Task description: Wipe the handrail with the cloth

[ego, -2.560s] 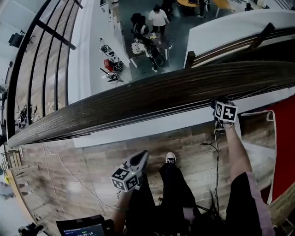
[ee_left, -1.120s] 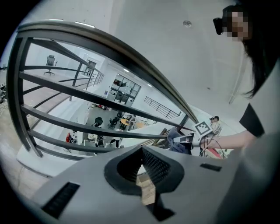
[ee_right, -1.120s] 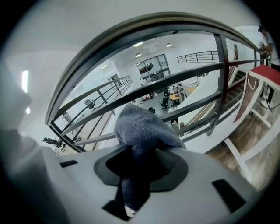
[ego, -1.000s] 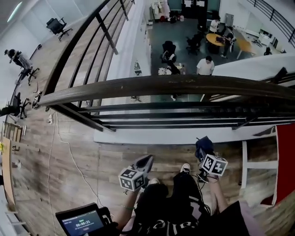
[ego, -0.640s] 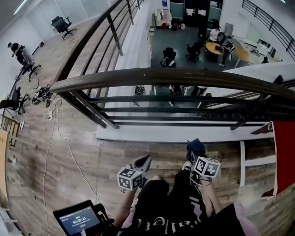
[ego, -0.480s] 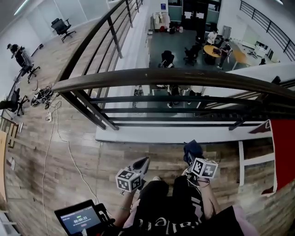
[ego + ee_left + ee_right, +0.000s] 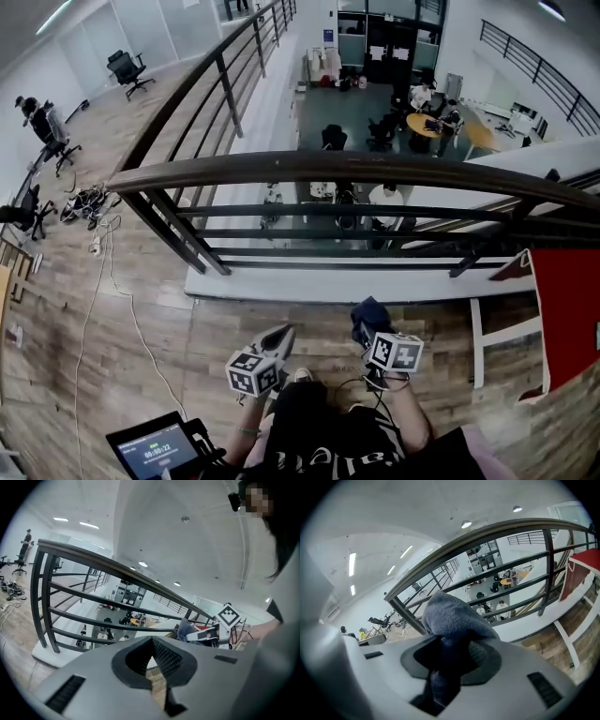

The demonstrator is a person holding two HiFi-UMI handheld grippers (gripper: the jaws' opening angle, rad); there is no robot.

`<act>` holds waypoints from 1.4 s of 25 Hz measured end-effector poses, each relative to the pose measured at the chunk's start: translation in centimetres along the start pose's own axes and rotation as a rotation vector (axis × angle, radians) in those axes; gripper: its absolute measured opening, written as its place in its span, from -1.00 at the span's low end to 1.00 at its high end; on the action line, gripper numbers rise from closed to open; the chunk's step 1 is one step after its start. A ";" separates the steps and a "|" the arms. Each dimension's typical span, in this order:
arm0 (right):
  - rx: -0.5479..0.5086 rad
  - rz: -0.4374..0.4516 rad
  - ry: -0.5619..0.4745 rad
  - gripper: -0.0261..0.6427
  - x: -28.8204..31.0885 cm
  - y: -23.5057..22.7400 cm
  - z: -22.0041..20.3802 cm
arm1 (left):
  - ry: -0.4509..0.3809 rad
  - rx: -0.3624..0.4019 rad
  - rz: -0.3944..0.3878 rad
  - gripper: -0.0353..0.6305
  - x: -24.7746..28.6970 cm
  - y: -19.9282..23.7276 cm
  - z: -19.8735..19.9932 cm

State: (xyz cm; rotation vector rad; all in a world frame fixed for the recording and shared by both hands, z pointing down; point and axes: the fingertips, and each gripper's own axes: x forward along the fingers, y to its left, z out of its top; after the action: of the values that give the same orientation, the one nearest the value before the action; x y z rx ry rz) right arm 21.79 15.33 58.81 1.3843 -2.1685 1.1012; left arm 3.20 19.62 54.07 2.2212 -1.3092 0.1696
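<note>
The dark wooden handrail (image 7: 328, 166) runs in a wide curve across the head view, on top of a black metal railing with horizontal bars (image 7: 309, 234). Beyond it lies a lower level with people at a round yellow table (image 7: 427, 123).

Both grippers are held low, close to the person's dark-trousered legs (image 7: 319, 412), over the wood-plank floor (image 7: 141, 309) and well apart from the handrail.

The right gripper (image 7: 450, 644) is clamped on a blue-grey terry cloth (image 7: 452, 616). The cloth bunches up out of the jaws in a rounded lump, and a fold of it hangs down behind them. In the head view the cloth (image 7: 368, 316) sits at the front of that gripper, ahead of its square-marker cube, short of the white ledge (image 7: 309, 284) at the foot of the railing and touching no rail.

The left gripper (image 7: 153, 638) has its ribbed jaws drawn together at the tips, with nothing between them. It points up toward the railing, and its own view shows the handrail (image 7: 117, 569) slanting above it. In the head view this gripper (image 7: 283, 331) lies just left of the right one.

A dark tablet with a lit timer screen (image 7: 155, 450) shows at the lower left. A red panel (image 7: 567, 309) stands at the right edge. Cables (image 7: 103, 272) trail across the floor on the left, near black office chairs (image 7: 127, 67).
</note>
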 end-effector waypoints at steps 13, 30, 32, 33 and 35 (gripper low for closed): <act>-0.078 0.055 0.085 -0.60 -14.0 -7.1 -5.4 | -0.014 -0.033 -0.027 -0.89 1.0 -19.3 -5.6; -0.088 0.116 0.076 -0.60 -14.3 -5.7 -8.6 | -0.015 0.000 0.001 -0.89 -1.0 -20.0 -7.6; -0.093 0.119 0.068 -0.60 -13.8 -5.8 -8.5 | -0.020 0.009 0.000 -0.89 -0.8 -19.8 -7.6; -0.094 0.122 0.063 -0.60 -13.6 -5.7 -8.4 | -0.020 0.013 0.001 -0.89 -0.7 -19.6 -7.6; -0.101 0.131 0.056 -0.60 -12.9 -5.4 -8.6 | -0.023 0.014 0.008 -0.89 -0.7 -19.0 -7.8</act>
State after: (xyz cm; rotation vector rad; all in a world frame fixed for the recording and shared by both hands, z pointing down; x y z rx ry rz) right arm 31.56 28.51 58.37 1.1692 -2.2679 1.0461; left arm 20.07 31.27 52.93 2.2360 -1.3335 0.1570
